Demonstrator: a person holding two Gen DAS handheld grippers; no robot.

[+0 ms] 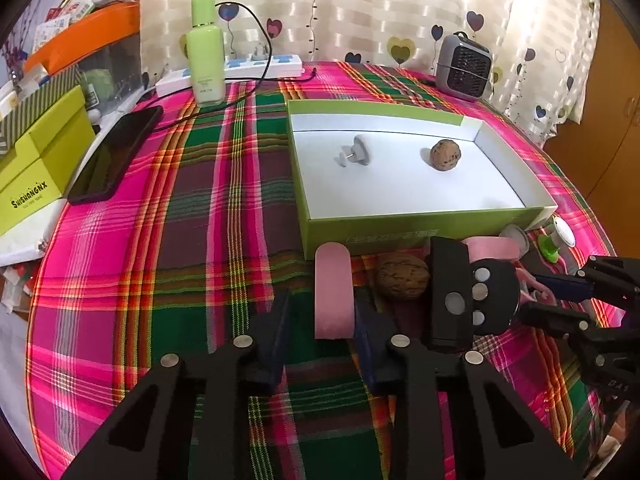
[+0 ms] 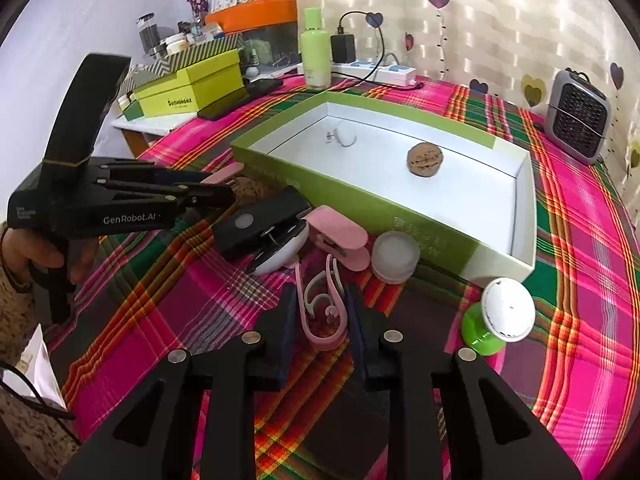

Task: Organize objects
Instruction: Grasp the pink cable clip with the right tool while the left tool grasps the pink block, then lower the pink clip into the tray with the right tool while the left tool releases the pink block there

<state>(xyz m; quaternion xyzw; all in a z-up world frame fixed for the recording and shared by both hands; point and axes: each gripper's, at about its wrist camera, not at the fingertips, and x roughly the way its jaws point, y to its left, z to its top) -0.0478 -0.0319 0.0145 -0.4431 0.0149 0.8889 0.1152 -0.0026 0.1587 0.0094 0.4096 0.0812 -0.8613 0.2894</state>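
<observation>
A green box with a white inside (image 1: 420,228) (image 2: 360,200) holds a walnut (image 1: 445,154) (image 2: 425,159) and a small white hook (image 1: 358,152) (image 2: 343,135). My left gripper (image 1: 322,316) (image 2: 224,184) is open around a pink strip (image 1: 333,290) lying on the cloth; a second walnut (image 1: 402,276) sits just right of it. My right gripper (image 2: 322,320) (image 1: 560,280) is open around a pink hook-shaped clip (image 2: 320,312). A black clamp (image 1: 468,292) (image 2: 260,228), a pink clip (image 2: 340,240), a white round lid (image 2: 395,257) and a green-and-white knob (image 2: 500,316) lie in front of the box.
A plaid cloth (image 1: 200,220) covers the table. A green bottle (image 1: 206,52), a power strip (image 1: 248,68) with a cable, a black phone (image 1: 114,156) and a small grey heater (image 1: 464,66) stand around the back. Yellow-green boxes (image 1: 36,160) sit at the left.
</observation>
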